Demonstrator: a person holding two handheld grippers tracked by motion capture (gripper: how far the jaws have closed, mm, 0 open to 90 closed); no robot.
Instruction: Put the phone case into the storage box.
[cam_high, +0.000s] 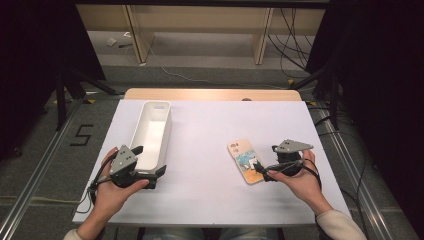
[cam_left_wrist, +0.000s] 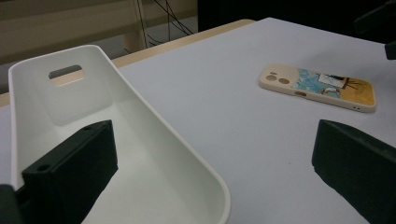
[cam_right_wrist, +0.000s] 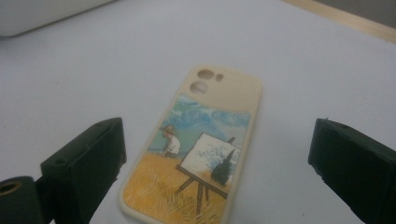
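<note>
Phone case (cam_high: 245, 161) w/ painter-at-easel print flat on white tabletop (cam_high: 210, 130), right-centre, camera cutouts toward far edge. Right gripper (cam_high: 260, 167) at case's near end, jaws spread wide either side, not pressing on it. Left gripper (cam_high: 150, 175) also released, straddling near-end wall of white oblong bin (cam_high: 152, 132), one jaw inside, one outside. Bin well apart from case, at left.

1. A white-topped table (cam_high: 210, 200) with a pale wooden far edge carries two things.
2. A long white bin (cam_high: 151, 134) lies on its left half, end-on to the far edge.
3. A cream phone case (cam_high: 245, 161) with a painted scene lies flat on its right half, well apart from the bin.
</note>
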